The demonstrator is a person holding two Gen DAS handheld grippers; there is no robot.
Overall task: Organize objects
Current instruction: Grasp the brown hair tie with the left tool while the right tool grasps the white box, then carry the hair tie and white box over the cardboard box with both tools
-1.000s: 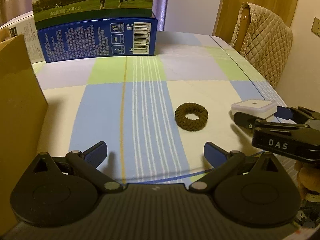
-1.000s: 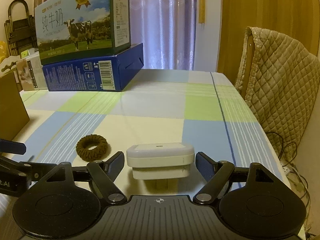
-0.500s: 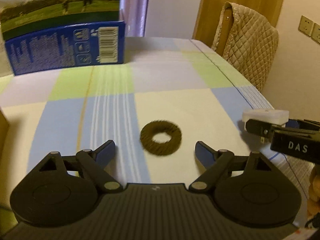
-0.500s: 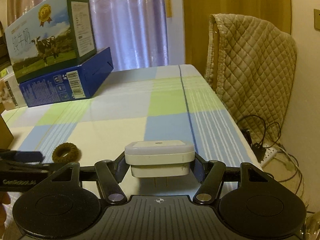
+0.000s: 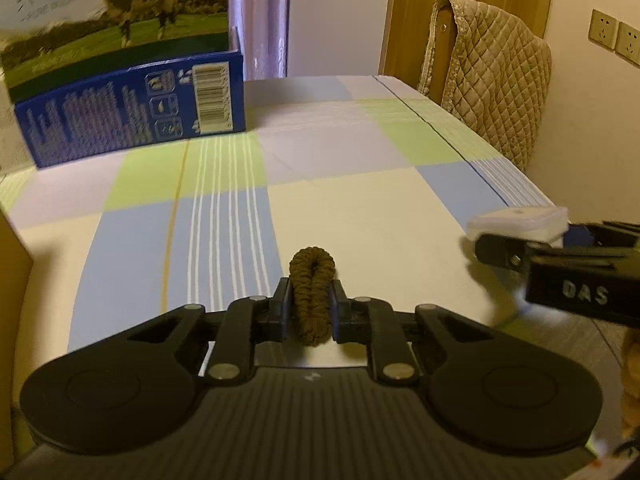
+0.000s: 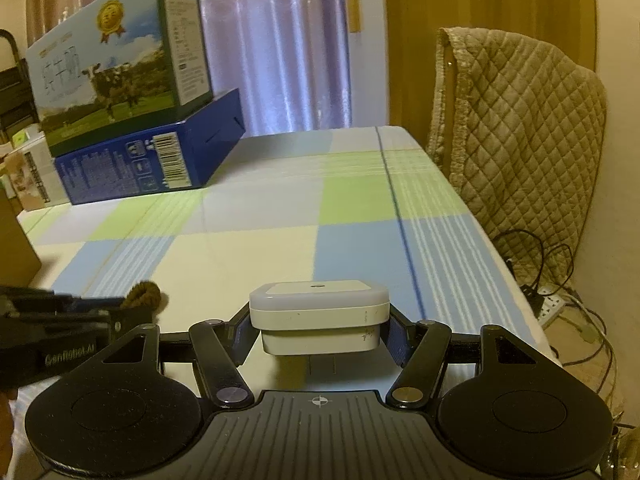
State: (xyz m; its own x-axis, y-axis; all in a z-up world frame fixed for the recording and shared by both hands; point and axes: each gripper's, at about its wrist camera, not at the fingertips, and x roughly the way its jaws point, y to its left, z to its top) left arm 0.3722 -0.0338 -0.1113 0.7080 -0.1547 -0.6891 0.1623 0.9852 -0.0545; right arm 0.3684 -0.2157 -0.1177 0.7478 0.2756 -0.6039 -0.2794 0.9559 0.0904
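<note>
Two stacked cartons [image 6: 128, 112] on checked tablecloth [image 5: 340, 200], quilted chair [image 6: 520, 128] beside.

L tongs [image 5: 311, 307] now clamp the brown hair tie [image 5: 312, 280], squashed narrow; R tongs [image 6: 319, 330] now grip white plug [image 6: 319, 314], off tabletop.

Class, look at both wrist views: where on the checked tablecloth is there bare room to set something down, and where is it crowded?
The tablecloth is bare from the blue box across to the edge by the quilted chair. It is crowded far left, where the milk carton sits on that box, and near the cardboard box.
</note>
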